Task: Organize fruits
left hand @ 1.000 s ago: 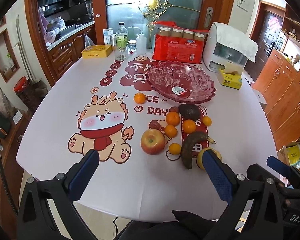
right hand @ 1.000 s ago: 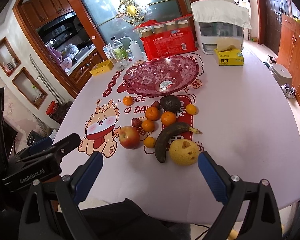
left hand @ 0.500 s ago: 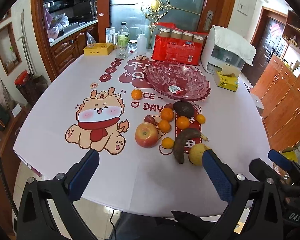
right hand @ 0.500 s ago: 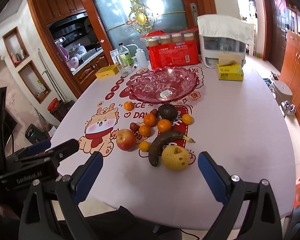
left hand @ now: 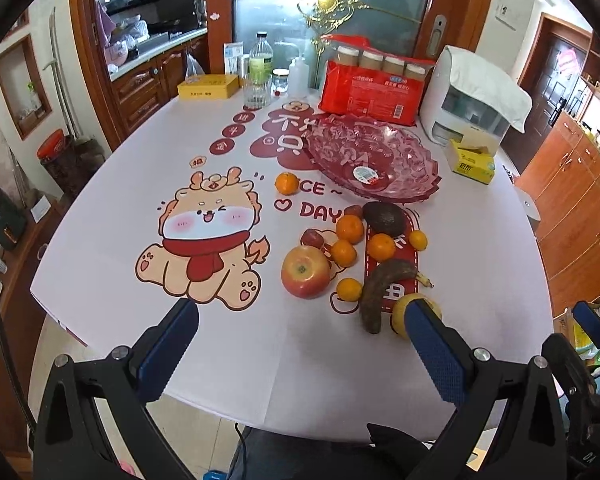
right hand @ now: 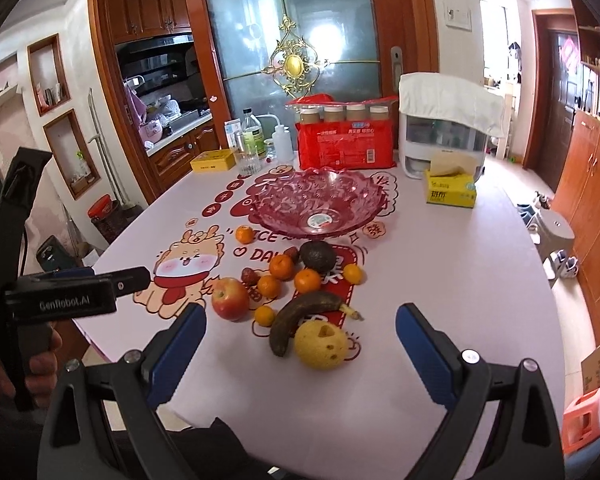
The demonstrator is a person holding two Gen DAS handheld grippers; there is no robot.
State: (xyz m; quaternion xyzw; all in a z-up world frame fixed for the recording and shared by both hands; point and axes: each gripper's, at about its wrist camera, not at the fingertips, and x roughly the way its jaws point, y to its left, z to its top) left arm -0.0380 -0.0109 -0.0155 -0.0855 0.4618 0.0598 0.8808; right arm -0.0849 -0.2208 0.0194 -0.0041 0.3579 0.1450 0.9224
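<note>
An empty pink glass bowl (left hand: 372, 160) (right hand: 316, 204) stands at the table's far middle. In front of it lie a red apple (left hand: 306, 272) (right hand: 230, 298), a dark banana (left hand: 380, 284) (right hand: 300, 316), a yellow pear (right hand: 321, 344) (left hand: 400, 312), an avocado (left hand: 384, 218) (right hand: 317, 256), several mandarins (left hand: 381, 247) and two small red dates (left hand: 312, 237). One mandarin (left hand: 287, 183) lies apart to the left. My left gripper (left hand: 300, 344) is open and empty above the near edge. My right gripper (right hand: 300, 340) is open and empty, facing the pear.
At the back stand a red pack of jars (left hand: 376, 84), a white appliance (left hand: 472, 96), a yellow tissue box (left hand: 472, 160), bottles and a glass (left hand: 258, 76), and a yellow box (left hand: 208, 86). The left gripper's body (right hand: 60, 300) shows at the left of the right wrist view.
Both grippers have pulled back and risen, then tilted more level; the right view now looks more horizontally across the table. The fruit has not moved.
</note>
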